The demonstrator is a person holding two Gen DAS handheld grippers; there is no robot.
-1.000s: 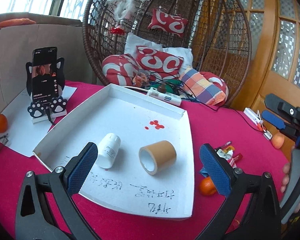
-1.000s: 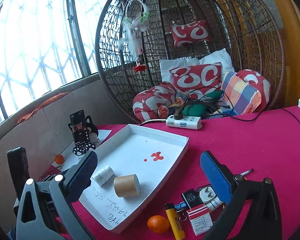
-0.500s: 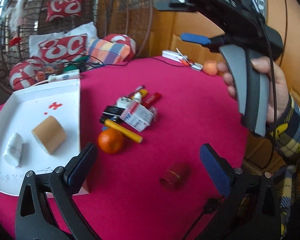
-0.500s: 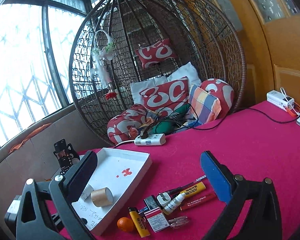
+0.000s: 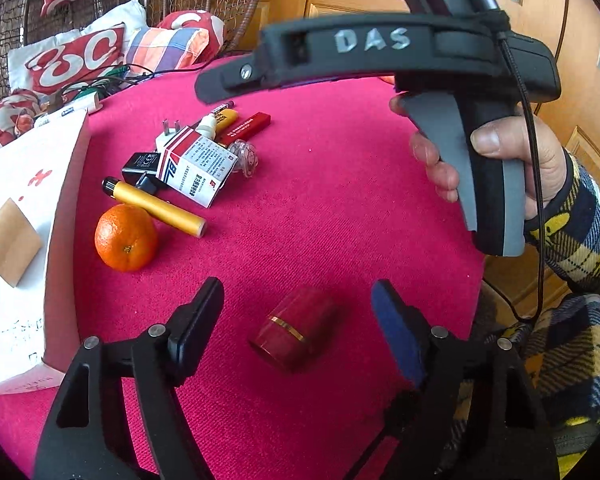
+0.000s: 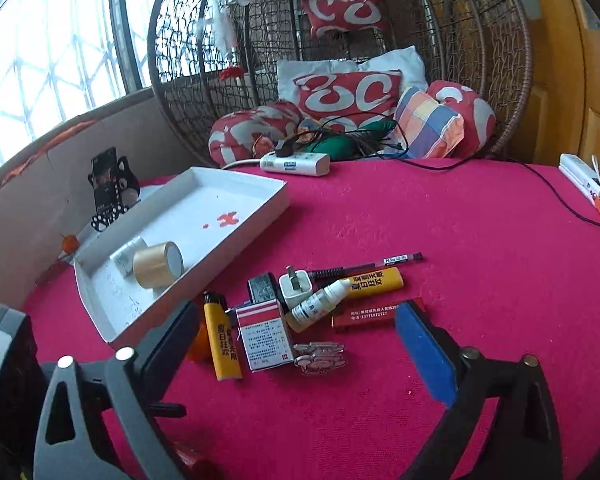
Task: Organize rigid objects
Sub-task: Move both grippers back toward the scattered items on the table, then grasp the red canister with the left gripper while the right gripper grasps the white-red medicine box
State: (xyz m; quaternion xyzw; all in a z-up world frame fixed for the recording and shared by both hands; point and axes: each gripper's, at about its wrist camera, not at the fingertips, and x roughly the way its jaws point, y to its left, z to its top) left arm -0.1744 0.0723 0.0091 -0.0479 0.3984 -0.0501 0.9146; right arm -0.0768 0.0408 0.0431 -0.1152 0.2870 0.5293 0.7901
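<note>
A magenta cloth covers my desk (image 5: 340, 200), with a wicker chair full of red and white cushions (image 5: 76, 56) in the upper left of the left wrist view and wooden doors behind. My left tongs (image 5: 298, 304) stand wide open low in the frame, and a small red cylinder with a gold band (image 5: 296, 330) lies on its side between the two fingers, touching neither. Up and to the left an orange (image 5: 126, 238) sits just beside the wall of the white tray (image 5: 62, 216), with a yellow lighter (image 5: 160, 210) and a red and white box (image 5: 198, 170) beyond it. In the upper right my right hand (image 5: 512, 160) is wrapped around the grey handle of the other tool, held level above the desk, a plaid sleeve at the wrist.

From the right wrist view the window fills the upper left and the wicker chair (image 6: 340, 40) the top centre. My right tongs (image 6: 296, 334) are open too, holding nothing, above the cluster of small things: the yellow lighter (image 6: 222, 340), the box (image 6: 266, 334), a white dropper bottle (image 6: 320, 304), a plug (image 6: 296, 286) and a pen (image 6: 368, 266). At left centre the tray (image 6: 260, 216) holds a roll of brown tape (image 6: 158, 264) and a white bottle (image 6: 128, 254).
</note>
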